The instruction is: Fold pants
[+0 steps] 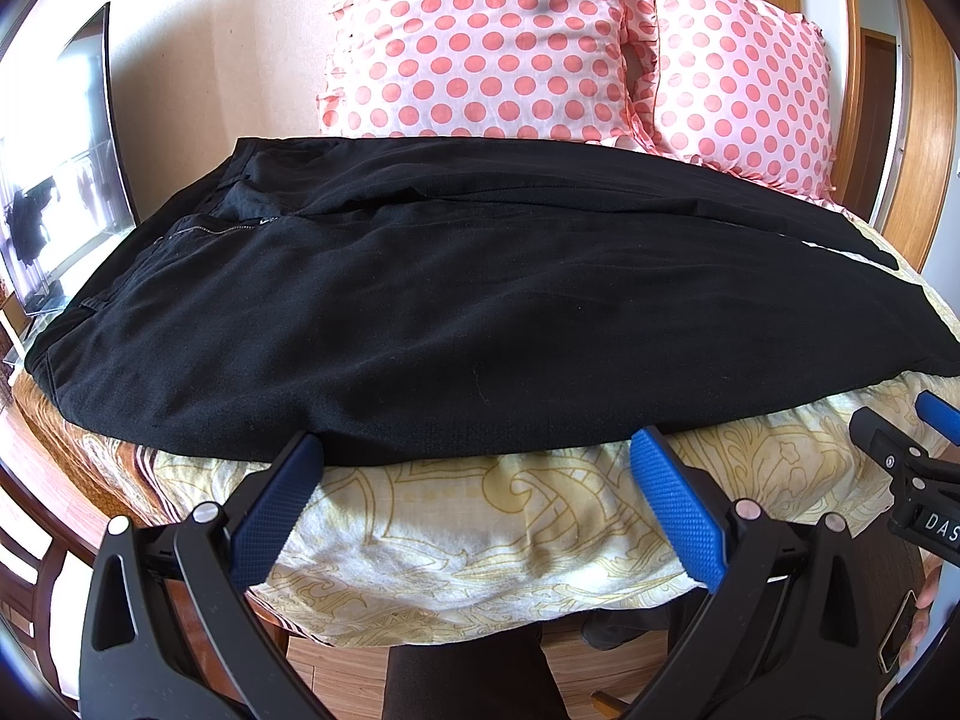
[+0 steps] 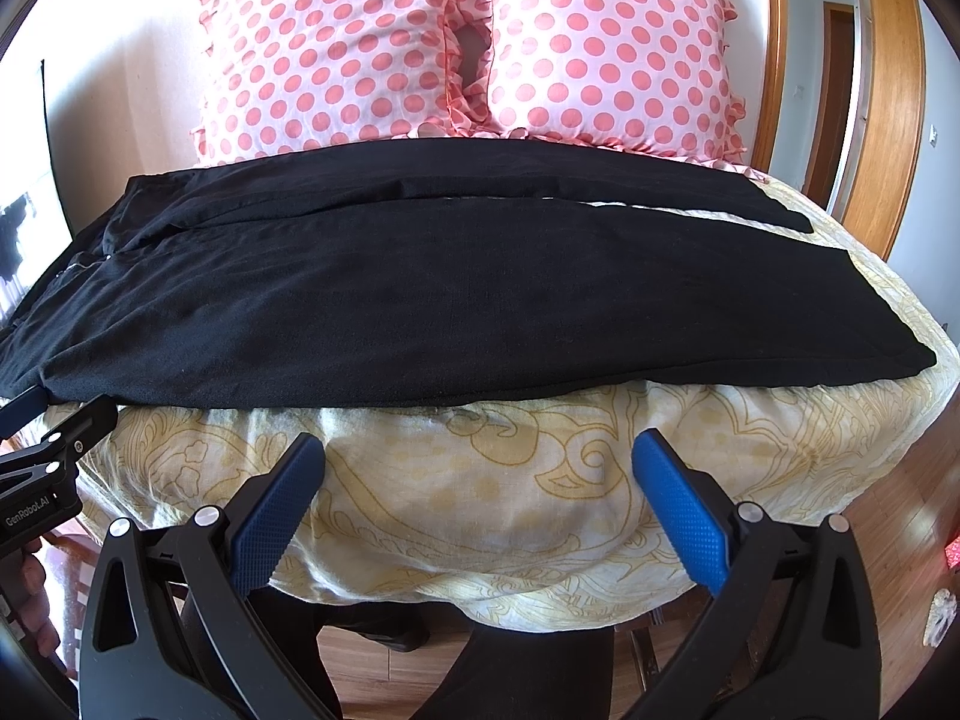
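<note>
Left wrist view: black pants (image 1: 480, 300) spread flat across a bed, on a cream bedspread (image 1: 510, 528) with a yellow ornament pattern. Waist with zipper at the left side, 2 legs running to the right, the far leg partly separated from the near leg by a narrow gap at the right end. Left claw (image 1: 477, 456) spread wide, holding nothing, blue fingertips (image 1: 651, 450) just at the near edge of the pants, left tip touching or almost touching the fabric, cannot tell which. Behind the pants, 2 pink pillows (image 1: 480, 42) with red dots, standing side by side. At the right border, part of the right claw (image 1: 918, 426) over the bedspread, only 1 blue finger and black body visible. At the left, a mirror or screen (image 1: 60, 150) against the wall.

Right wrist view: same pants (image 2: 450, 300) lying across the bed, hems at the right, waist going out at the left. Right claw (image 2: 480, 450) spread wide, empty, above the bare bedspread (image 2: 480, 510), near the pants edge but apart from it. At the left border, the left claw (image 2: 42, 420) close to the near edge of the pants. Wooden floor (image 2: 888, 540) at the lower right.
</note>
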A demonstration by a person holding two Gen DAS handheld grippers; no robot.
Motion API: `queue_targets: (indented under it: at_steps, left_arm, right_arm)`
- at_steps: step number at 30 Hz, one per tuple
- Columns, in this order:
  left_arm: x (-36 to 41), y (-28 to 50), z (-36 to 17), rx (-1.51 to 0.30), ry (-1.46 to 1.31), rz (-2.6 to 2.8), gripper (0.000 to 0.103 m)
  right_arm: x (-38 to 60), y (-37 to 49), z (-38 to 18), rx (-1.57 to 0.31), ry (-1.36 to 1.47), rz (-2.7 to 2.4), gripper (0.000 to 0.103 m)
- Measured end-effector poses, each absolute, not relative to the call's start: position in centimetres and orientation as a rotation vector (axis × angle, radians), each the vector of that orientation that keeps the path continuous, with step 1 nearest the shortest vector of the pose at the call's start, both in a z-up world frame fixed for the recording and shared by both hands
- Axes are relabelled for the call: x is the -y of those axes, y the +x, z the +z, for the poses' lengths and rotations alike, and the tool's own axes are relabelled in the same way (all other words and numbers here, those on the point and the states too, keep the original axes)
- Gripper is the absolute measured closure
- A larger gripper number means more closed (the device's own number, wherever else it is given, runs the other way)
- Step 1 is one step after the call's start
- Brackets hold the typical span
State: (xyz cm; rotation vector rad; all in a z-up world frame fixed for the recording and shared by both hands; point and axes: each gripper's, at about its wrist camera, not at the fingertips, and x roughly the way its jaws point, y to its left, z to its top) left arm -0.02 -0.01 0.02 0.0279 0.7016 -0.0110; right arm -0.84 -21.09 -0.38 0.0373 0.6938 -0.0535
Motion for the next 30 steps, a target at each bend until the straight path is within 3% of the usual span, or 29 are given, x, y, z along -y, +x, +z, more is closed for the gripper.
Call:
queue_targets:
  at_steps: [6,11,17,30]
  left_arm:
    - [-0.9,-0.4,1.6,-0.705,0.014,-0.062,0.002]
    - [-1.6,-0.4,5.8,-0.599,0.025,-0.045,0.002]
    - [-2.8,5.2,8.8,-0.553,-0.016,0.013,0.002]
    - [-3.3,15.1,7.3,-0.659,-0.069,0.027,0.002]
  right_arm:
    - [23.6,-0.7,1.3,-0.68,0.11,0.021,0.001]
    - [28.7,0.7,6.4,-0.584,0.179,-0.073,0.001]
    - [32.1,12.4,11.7,-0.6,0.174,-0.28,0.001]
    - [47.8,35.1,6.4,-0.889,0.378,-0.7,0.002]
